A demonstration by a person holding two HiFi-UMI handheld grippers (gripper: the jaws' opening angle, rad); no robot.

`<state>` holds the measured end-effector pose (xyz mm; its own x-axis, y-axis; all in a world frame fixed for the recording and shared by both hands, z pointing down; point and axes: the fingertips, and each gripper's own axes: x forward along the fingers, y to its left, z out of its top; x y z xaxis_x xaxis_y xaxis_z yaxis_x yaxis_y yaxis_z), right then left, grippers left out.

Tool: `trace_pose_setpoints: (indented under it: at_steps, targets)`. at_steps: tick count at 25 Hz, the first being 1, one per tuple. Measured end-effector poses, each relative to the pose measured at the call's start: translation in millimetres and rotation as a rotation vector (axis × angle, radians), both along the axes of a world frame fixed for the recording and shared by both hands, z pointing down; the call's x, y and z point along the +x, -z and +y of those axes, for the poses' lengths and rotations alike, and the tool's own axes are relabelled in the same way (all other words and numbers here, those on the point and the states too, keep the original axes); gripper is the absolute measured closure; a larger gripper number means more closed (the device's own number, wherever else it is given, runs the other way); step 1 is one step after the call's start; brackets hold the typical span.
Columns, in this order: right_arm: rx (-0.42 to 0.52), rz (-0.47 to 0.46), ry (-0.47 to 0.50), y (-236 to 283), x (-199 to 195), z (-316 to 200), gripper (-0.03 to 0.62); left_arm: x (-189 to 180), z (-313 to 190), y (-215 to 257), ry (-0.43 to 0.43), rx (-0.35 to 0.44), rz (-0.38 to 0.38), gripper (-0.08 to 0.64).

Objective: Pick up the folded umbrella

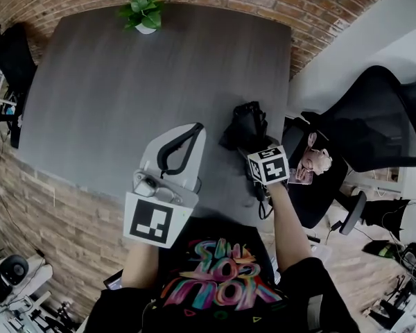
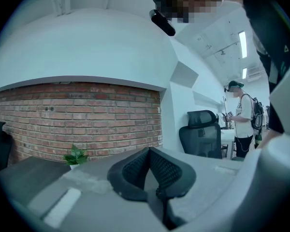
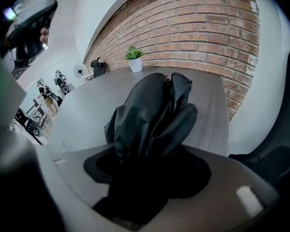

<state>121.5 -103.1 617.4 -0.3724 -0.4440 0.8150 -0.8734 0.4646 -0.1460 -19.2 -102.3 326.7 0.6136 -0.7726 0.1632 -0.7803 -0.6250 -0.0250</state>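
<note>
Two tongs are in my hands, but only one has work now. My left tongs [image 1: 196,127] hang over the near edge of the table [image 1: 111,82] and point almost level toward the brick wall. Their jaws are closed, tip against tip, with nothing between them. The umbrella lies to the right of these tongs and well apart from them, so I judge that this hand only waits.

Further right, the umbrella [image 1: 244,125] lies on the table near its right edge, directly in front of my right tongs [image 1: 255,146]. It is folded and black, with loose flaps of fabric. Its long axis runs straight away from the right tongs, on the same line in which they point, and its near end sits inside the jaws. These tongs point steeply down on it. One jaw stands on each side of the near end. The fabric fills the gap and, as far as I can see, touches both pads. I read this as a grip on the umbrella, wide because the bundle is thick. I think it is not yet lifted.

For the coming move the right hand is clearly the nearer one. The grip is at one end, so I expect the far end to sag when I lift. The lift should be slow and straight up.
</note>
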Motion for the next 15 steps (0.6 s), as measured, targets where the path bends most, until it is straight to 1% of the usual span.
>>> trace_pose_setpoints:
  at_steps: [3,9,15]
  targets:
    - [-0.004,-0.021,-0.009,1.7,0.5,1.1,0.327,-5.9,2.0,3.7,0.013,0.006,-0.003,0.558]
    - [-0.009,-0.04,0.016,5.9,-8.0,12.2,0.333,-17.4,6.1,10.8,0.03,0.023,0.0,0.558]
    - [0.04,-0.085,0.02,29.0,-21.6,22.9,0.333,-21.5,10.8,19.1,0.023,0.041,0.013,0.558]
